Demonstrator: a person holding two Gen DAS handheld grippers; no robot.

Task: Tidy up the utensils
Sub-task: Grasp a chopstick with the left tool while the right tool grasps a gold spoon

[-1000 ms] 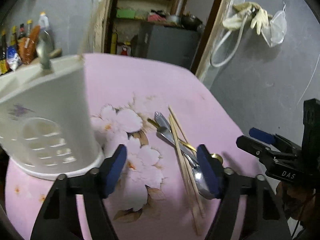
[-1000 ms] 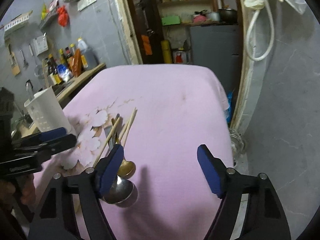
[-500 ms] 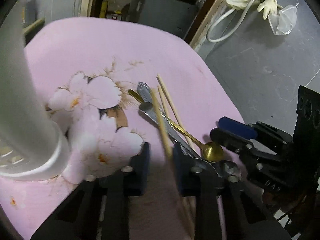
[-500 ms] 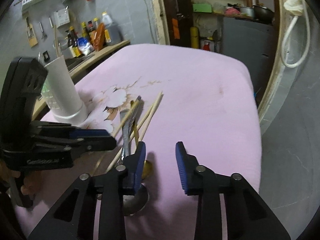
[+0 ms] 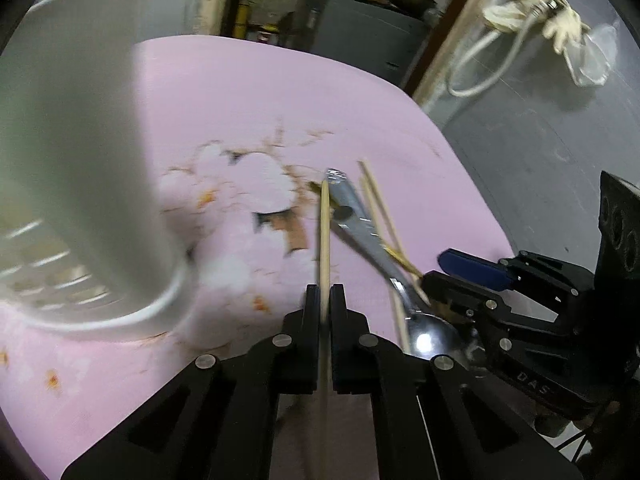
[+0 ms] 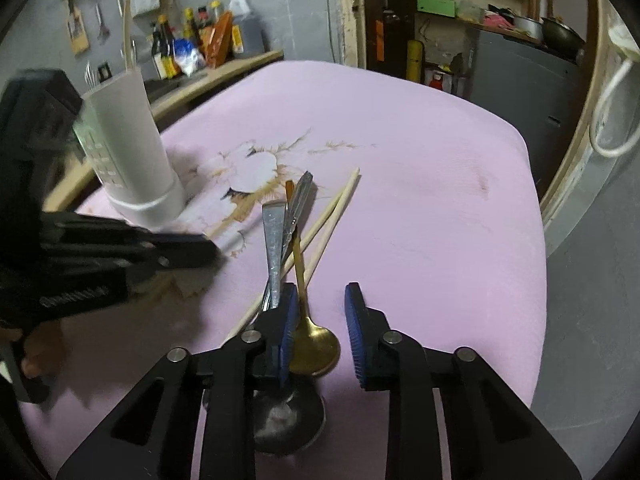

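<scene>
My left gripper (image 5: pixel 325 294) is shut on a wooden chopstick (image 5: pixel 324 232) that sticks forward above the pink cloth. The white utensil holder (image 5: pixel 76 184) stands close at the left; in the right wrist view (image 6: pixel 128 148) it holds one chopstick upright. Silver spoons (image 6: pixel 276 248), a gold spoon (image 6: pixel 310 344) and two chopsticks (image 6: pixel 328 216) lie in a pile on the cloth. My right gripper (image 6: pixel 322 316) is open, low over the pile, with the gold spoon's handle between its fingers.
The table is covered by a pink flowered cloth (image 6: pixel 420 200). Bottles (image 6: pixel 200 40) stand on a shelf at the back left. A grey wall with a hanging hose and gloves (image 5: pixel 532 20) is to the right.
My left gripper has shut on a chopstick and lifted it from the pile toward the holder. My right gripper has narrowed and come down over the spoons.
</scene>
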